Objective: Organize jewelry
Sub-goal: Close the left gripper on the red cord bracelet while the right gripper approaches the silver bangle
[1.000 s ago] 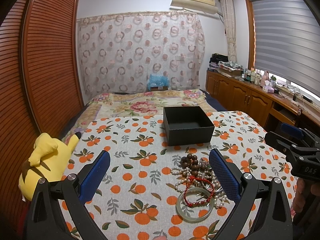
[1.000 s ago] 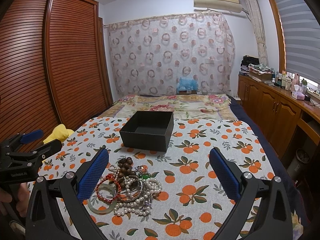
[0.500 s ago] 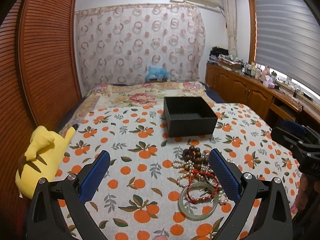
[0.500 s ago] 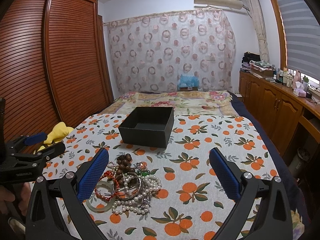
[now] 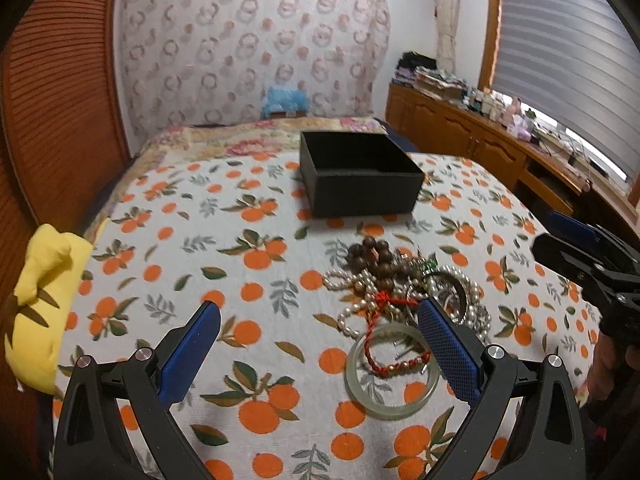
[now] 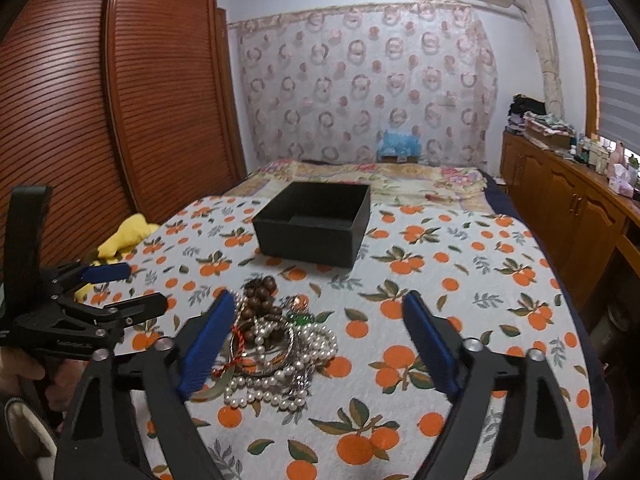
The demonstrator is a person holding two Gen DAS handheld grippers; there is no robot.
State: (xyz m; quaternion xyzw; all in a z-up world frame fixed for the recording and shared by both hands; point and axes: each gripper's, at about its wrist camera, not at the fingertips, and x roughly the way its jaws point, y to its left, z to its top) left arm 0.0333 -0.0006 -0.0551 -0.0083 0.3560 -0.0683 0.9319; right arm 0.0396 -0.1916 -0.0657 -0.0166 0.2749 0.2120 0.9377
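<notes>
The tangled heap of pearl strands, brown wooden beads, red cord bracelet and pale green glass bangle lies on the orange-print cloth, just in front of the open black square box, apparently its destination. The left gripper and right gripper both gape, holding nothing, angled at the heap, probably to pick single pieces.

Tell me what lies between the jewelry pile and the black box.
Only bare orange-print cloth: both wrist views show nothing lying between the jewelry pile and the black box.
</notes>
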